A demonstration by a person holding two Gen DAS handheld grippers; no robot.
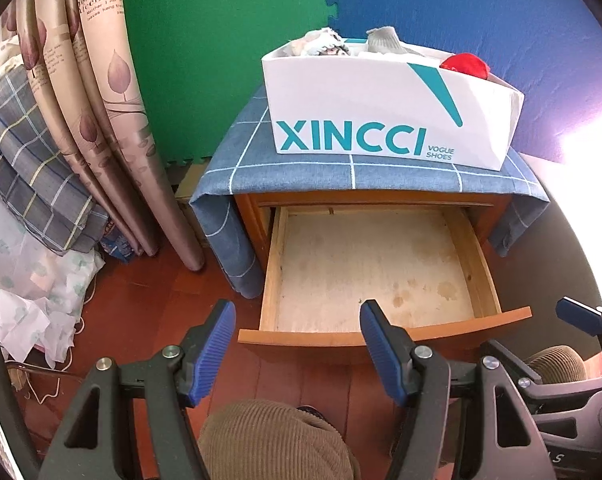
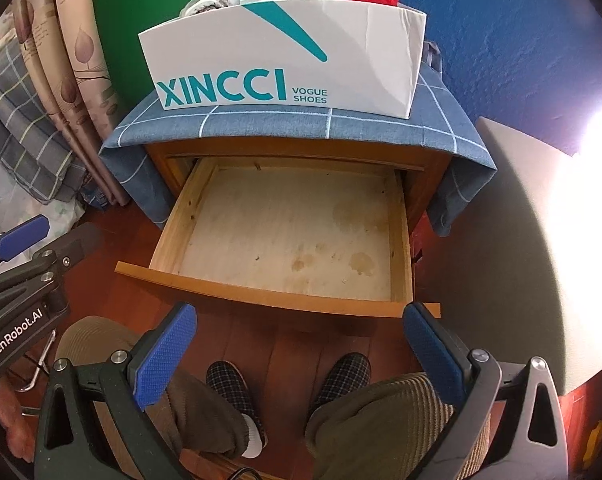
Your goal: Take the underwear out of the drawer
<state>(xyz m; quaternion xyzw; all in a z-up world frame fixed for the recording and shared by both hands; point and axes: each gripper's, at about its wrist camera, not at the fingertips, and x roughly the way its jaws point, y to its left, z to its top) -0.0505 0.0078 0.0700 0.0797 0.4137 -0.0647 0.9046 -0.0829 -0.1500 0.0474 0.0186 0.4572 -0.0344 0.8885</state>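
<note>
The pulled-out pale wooden drawer [image 2: 293,236] shows only a bare, stained bottom; no underwear is visible in it. Soft garments heap in the white XINCCI shoe box [image 2: 285,56] at twelve o'clock on the blue checked cloth [image 2: 261,124]. The left claw [image 1: 297,348] and right claw [image 2: 301,344] gape wide, holding nothing. Risk: reaching in would likely close on bare wood.

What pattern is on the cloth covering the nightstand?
The cloth is blue with a thin white grid of lines, clearest in the right wrist view.
</note>
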